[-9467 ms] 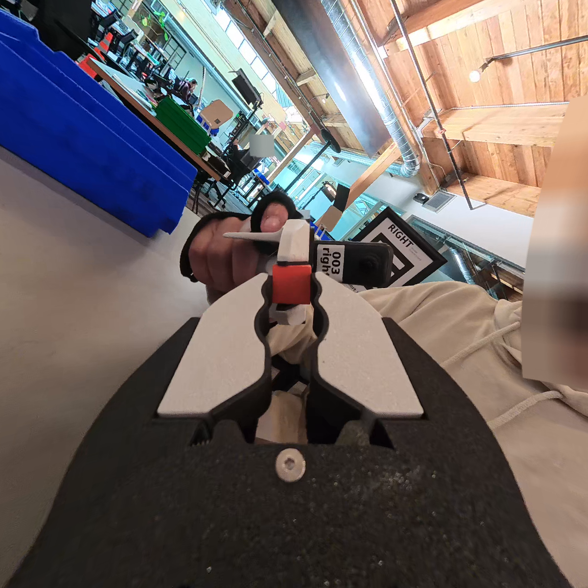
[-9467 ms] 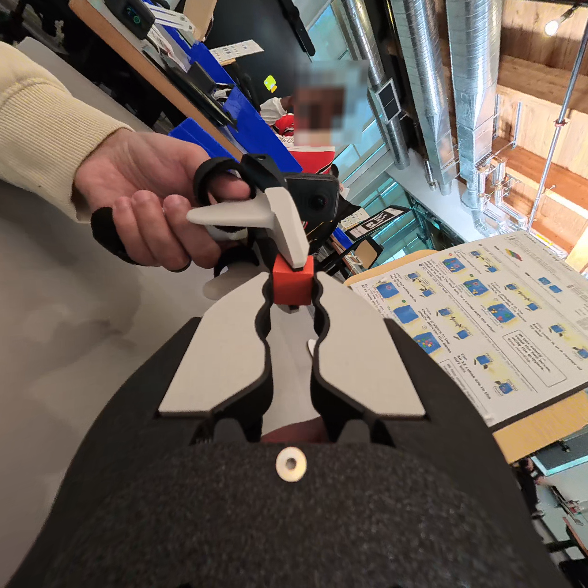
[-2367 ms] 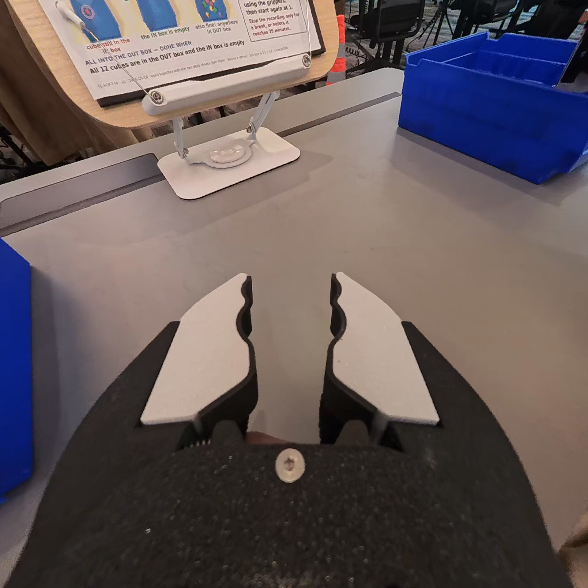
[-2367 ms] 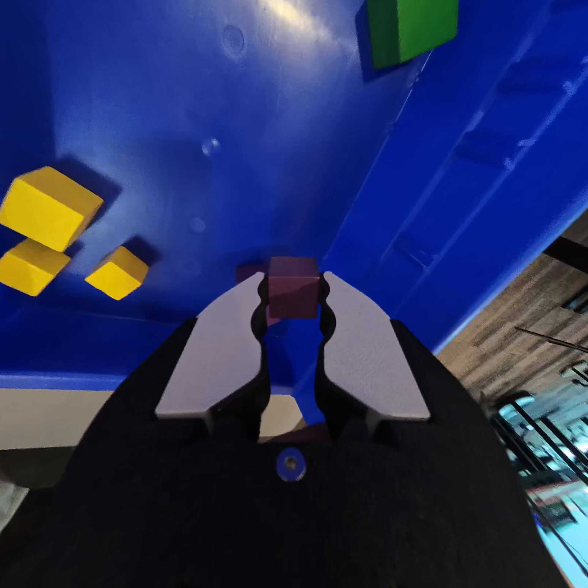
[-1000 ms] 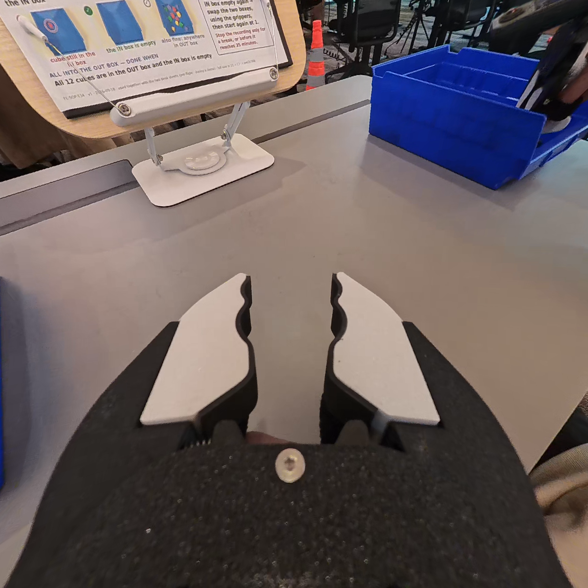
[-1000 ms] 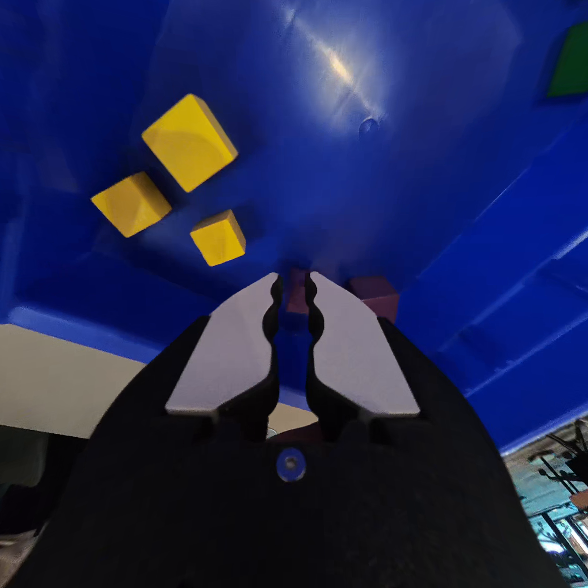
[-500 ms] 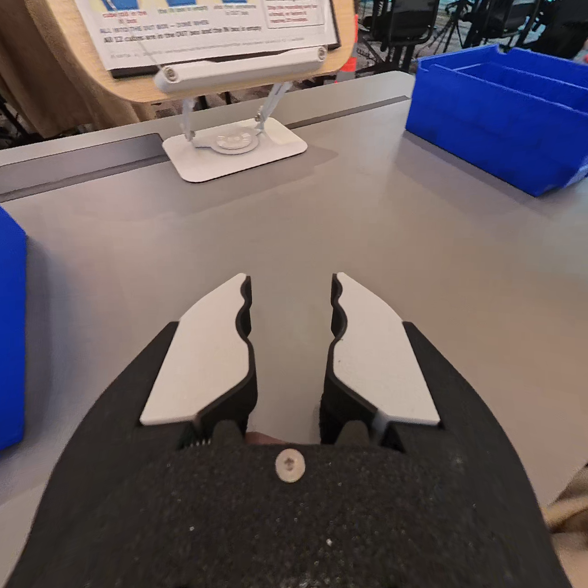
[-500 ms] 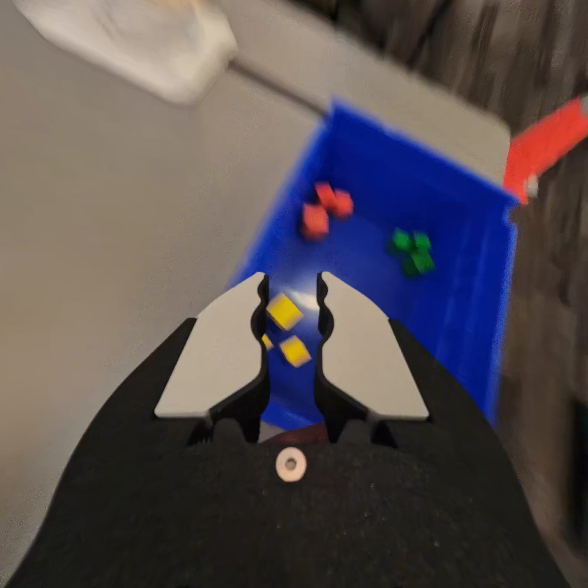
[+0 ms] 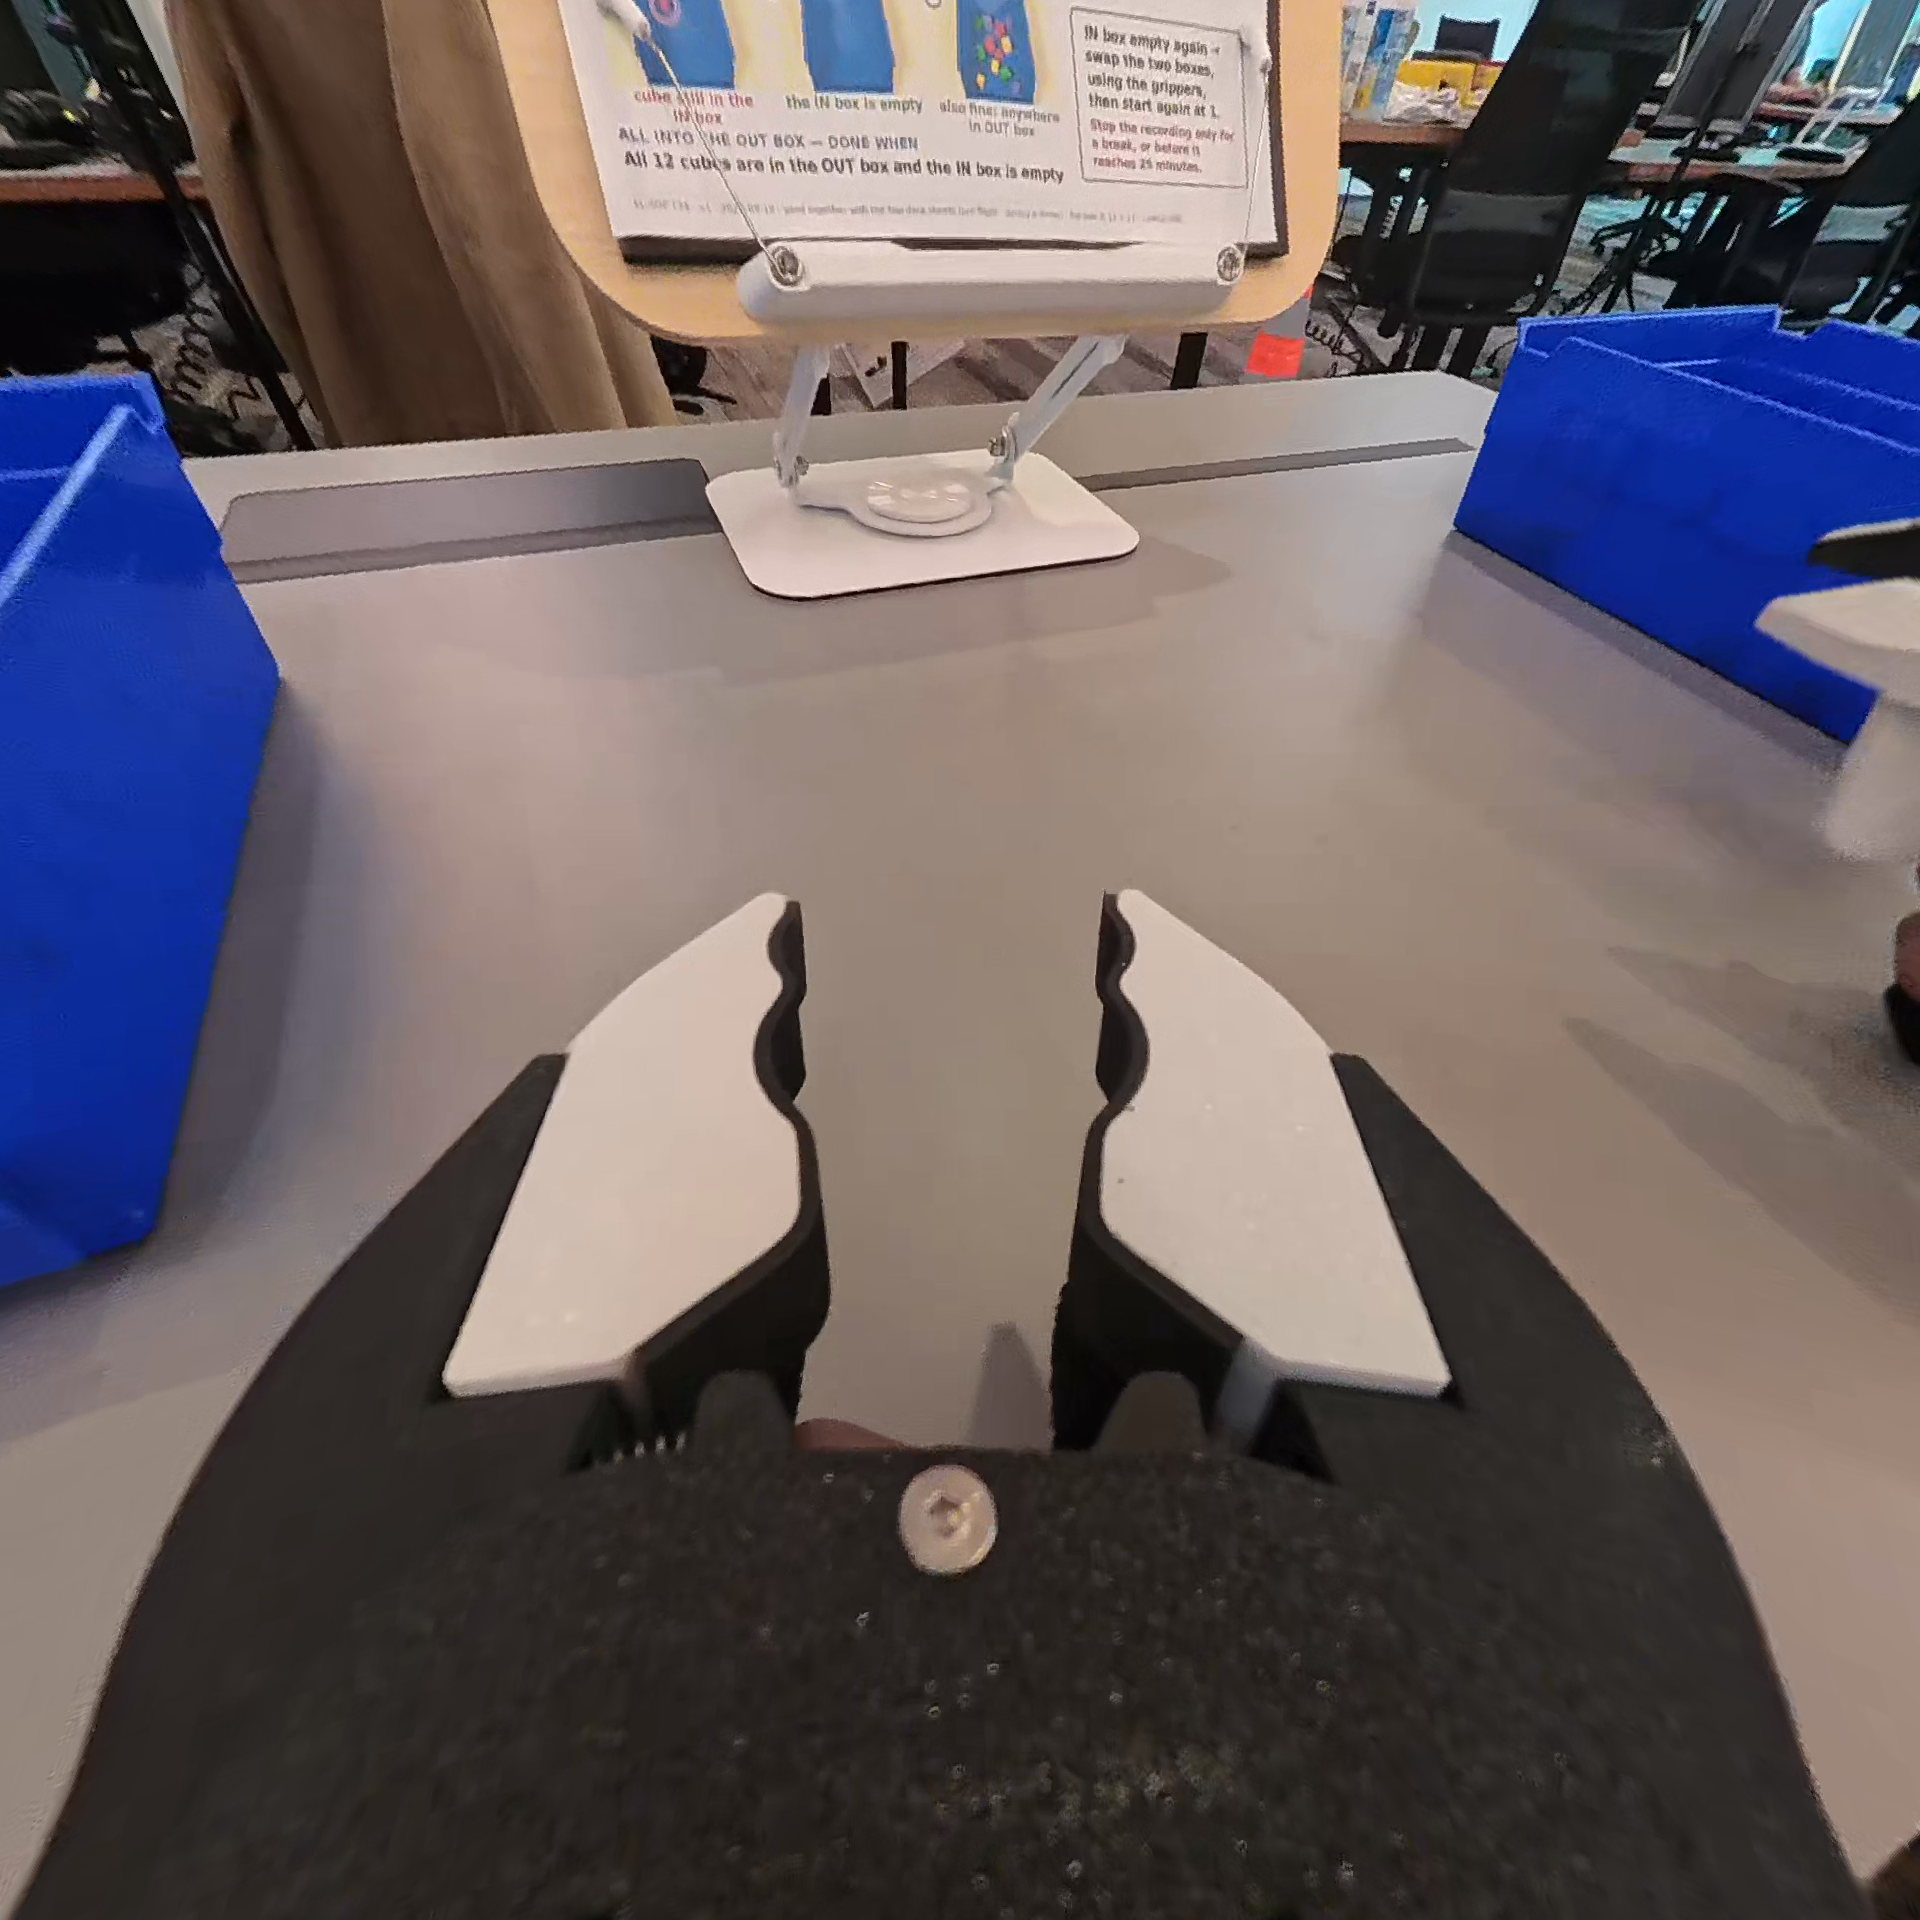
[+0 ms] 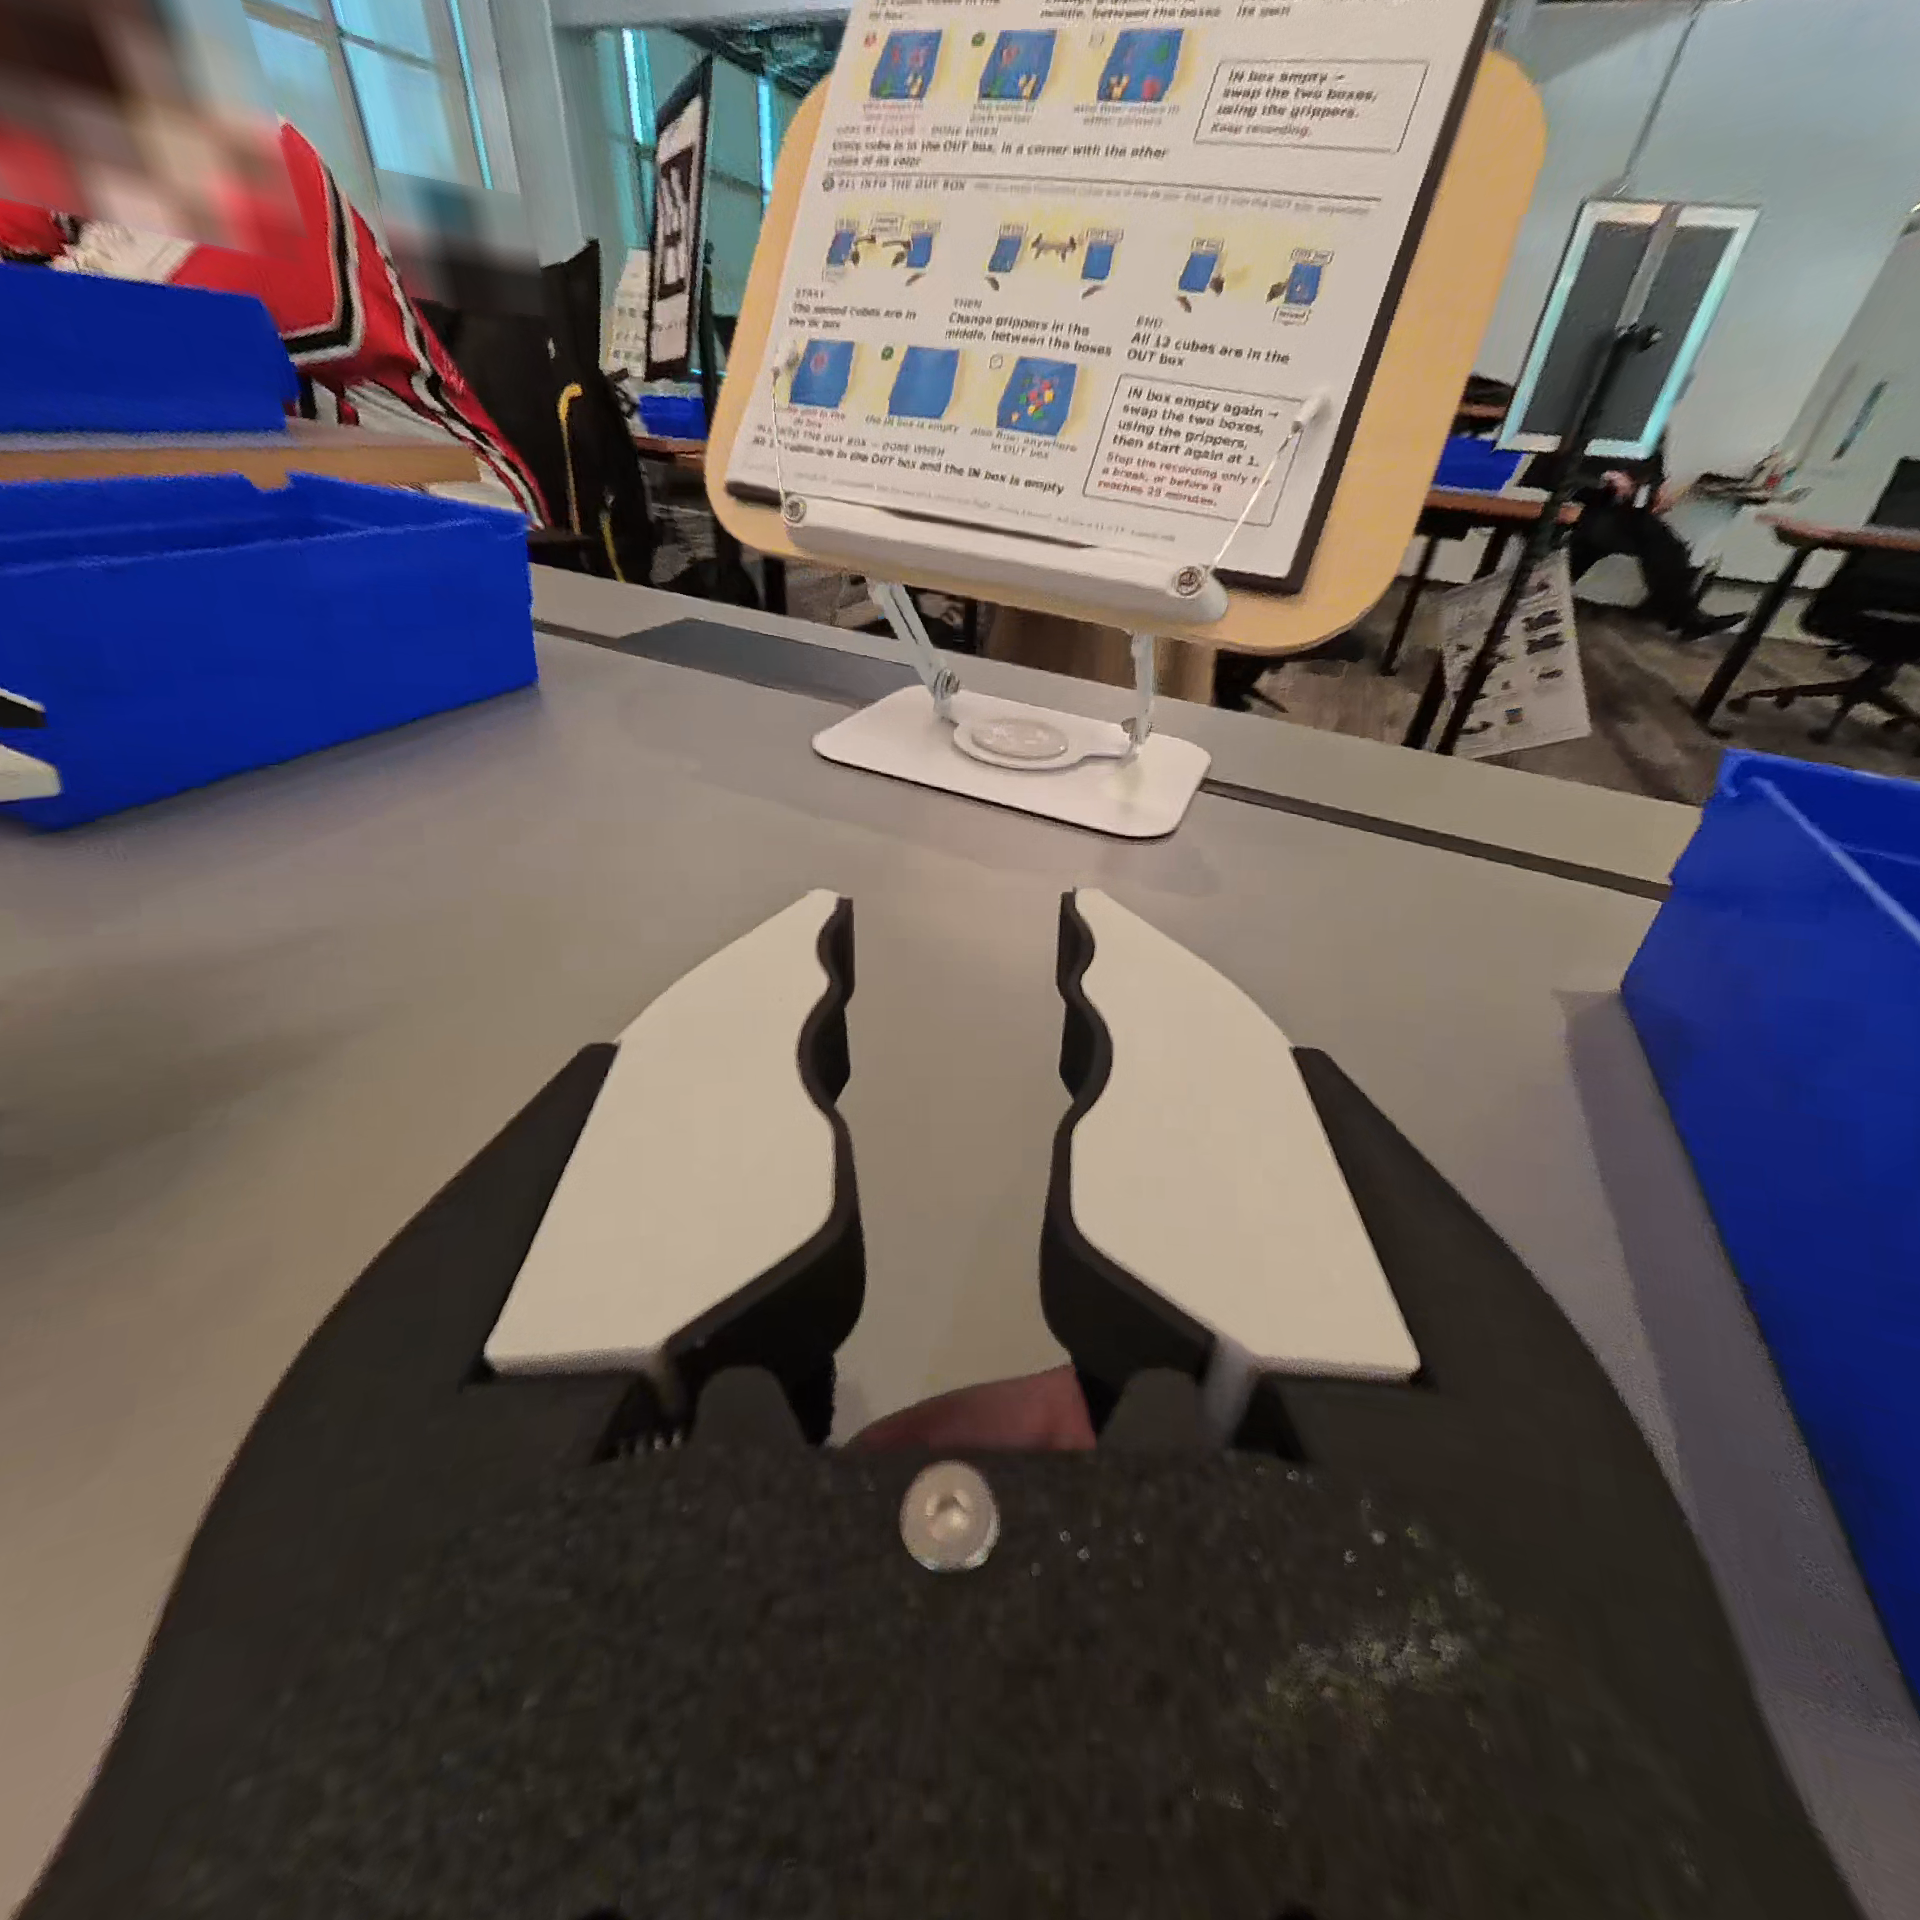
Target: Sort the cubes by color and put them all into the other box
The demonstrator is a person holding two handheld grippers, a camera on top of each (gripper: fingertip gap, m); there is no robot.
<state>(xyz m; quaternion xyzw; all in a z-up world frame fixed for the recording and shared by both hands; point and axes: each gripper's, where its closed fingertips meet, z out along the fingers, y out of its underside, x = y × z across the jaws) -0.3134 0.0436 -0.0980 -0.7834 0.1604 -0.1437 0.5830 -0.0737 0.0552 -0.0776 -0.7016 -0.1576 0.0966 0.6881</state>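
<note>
Cubes: none in sight in either view, presumably down inside a box and hidden behind blue walls; which box, impossible to tell.

Worktop (image 9: 935,748): grey, bare in the middle, with both tools over it. Left box (image 9: 104,831) and right box (image 9: 1662,499): well apart, one at each side, seen only from outside. Instruction stand (image 9: 925,520): at the far edge, between the boxes. Left gripper (image 9: 948,902): fingers released, nothing between them. Right gripper (image 10: 953,899): fingers likewise parted and empty, the gap a little narrower.

Likely step: a pause between boxes before the next pick, or a final check. To do it well: raise one camera above a box rim first and look inside; confirm the source box is emptied; if a cube remains, come down from above with fingers spread wide, close on two flat faces, and set it beside its own colour.

Left wrist view only: the other tool's pale tip (image 9: 1860,644) at the right edge, near the right box. Right wrist view only: the upper part of the sheet on the stand, and a person in red behind the left box (image 10: 260,644).
</note>
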